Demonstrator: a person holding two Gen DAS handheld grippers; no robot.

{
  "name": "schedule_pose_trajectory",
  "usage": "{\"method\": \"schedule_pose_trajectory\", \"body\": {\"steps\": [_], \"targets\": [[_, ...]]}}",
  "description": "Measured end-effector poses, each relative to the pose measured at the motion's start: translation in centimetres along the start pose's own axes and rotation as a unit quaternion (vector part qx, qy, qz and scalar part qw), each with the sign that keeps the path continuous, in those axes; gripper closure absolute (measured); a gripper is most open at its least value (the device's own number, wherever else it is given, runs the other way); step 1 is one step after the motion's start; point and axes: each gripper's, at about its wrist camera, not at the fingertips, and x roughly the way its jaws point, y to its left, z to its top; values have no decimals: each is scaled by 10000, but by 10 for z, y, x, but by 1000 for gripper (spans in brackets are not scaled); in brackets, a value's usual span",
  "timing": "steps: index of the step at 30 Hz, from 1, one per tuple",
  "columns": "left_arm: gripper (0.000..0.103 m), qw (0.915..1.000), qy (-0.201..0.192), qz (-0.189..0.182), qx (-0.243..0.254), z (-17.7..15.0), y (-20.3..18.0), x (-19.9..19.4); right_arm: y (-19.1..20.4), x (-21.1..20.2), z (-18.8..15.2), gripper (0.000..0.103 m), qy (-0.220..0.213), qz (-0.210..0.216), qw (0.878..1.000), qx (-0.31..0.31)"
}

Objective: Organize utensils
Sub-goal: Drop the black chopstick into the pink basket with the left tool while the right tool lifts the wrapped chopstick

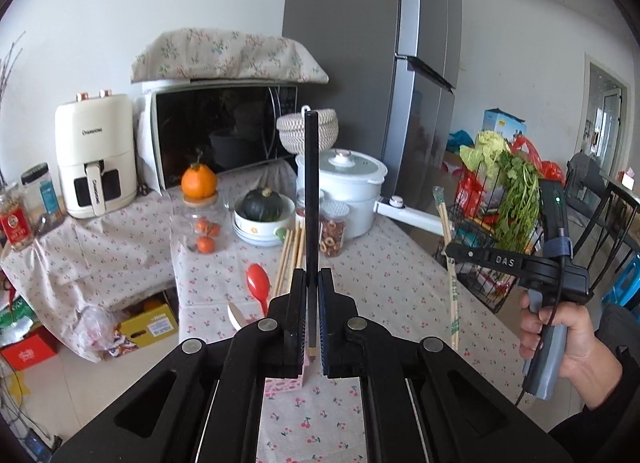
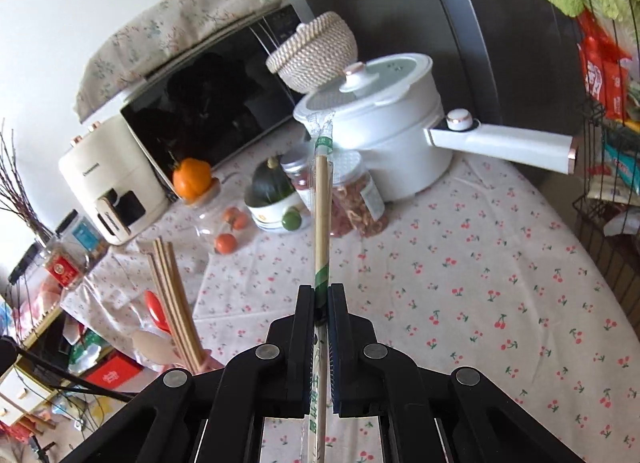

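Black chopstick [image 1: 311, 199], upright, clamped between the jaws of the left claw [image 1: 313, 287], pointing to 12 o'clock. Wrapped wooden chopsticks [image 2: 322, 219], clamped in the right claw [image 2: 321, 303], same heading. Loose wooden chopsticks [image 1: 290, 259] and a red spoon [image 1: 258, 283] stand in a pink holder [image 1: 284, 383] on the cherry-print desk [image 1: 400, 283], at 11 o'clock of the left claw.

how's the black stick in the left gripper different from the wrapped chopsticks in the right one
The thin black stick is bare and dark; the pale wooden chopsticks sit in a clear, green-printed wrapper. The left gripper holds one piece, the right gripper a pair. Both are slim, clamped between shut fingers, pointing forward.
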Motion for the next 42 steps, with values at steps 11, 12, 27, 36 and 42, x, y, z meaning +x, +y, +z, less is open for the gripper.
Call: {"method": "schedule_pose_trajectory", "body": {"steps": [11,12,27,36,42], "targets": [[98,9978,131,657,22,-2,22,31,24,0,-7,99,9,195,9993,-323],[98,9972,182,719,29,-3,24,37,26,2,-8,99,27,203,9992,-336],[98,9917,991,814,-119,-22,37,102,35,7,-15,99,91,210,9985,-495],[92,9929,1002,593,-245,-20,36,120,41,8,-18,99,52,225,9982,-546],[52,9936,885,574,-405,-13,35,94,58,6,-20,99,-124,277,9980,-546]]}}
